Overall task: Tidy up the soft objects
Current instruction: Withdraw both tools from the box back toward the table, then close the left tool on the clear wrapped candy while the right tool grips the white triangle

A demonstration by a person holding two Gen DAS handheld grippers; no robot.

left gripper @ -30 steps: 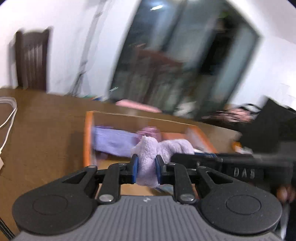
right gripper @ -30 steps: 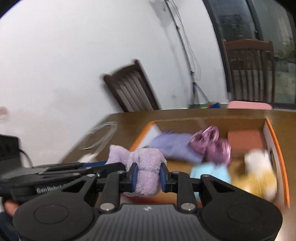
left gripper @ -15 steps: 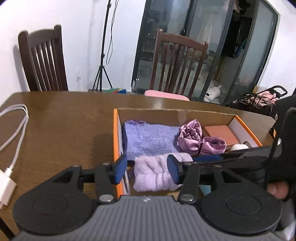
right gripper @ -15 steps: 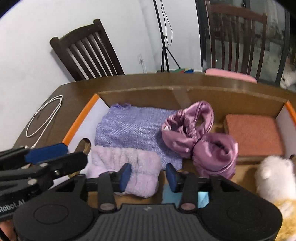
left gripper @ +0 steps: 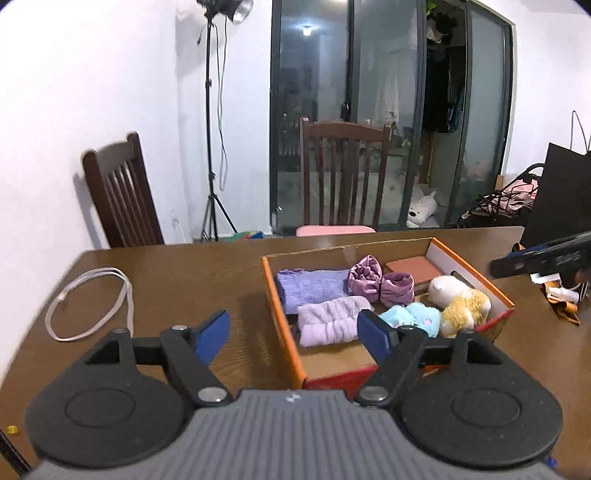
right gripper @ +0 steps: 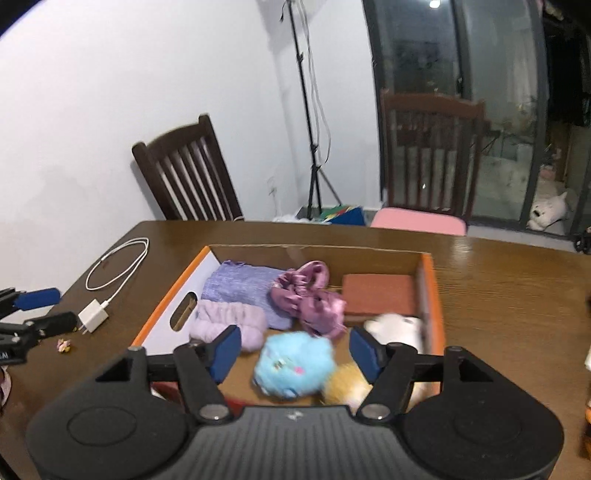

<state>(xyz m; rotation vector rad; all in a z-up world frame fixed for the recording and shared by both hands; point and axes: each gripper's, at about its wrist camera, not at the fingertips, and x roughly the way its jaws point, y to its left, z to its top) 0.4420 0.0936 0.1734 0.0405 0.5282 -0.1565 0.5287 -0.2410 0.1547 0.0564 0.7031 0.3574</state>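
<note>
Left wrist view: orange cardboard box [left gripper: 284,332] holds lilac fluffy roll [left gripper: 328,323] and others; both jaws opening, empty; probably nearly done.

both grippers released the lilac towel [left gripper: 330,322], now lying in the box [left gripper: 286,345], jaws opening.

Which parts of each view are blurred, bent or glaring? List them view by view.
Left wrist view: mostly sharp; fisheye bows the door frames; ceiling light glares in the glass; the box shades the table. Right wrist view: motion blur smears the blue plush and satin scrunchies; the tripod curves.
</note>
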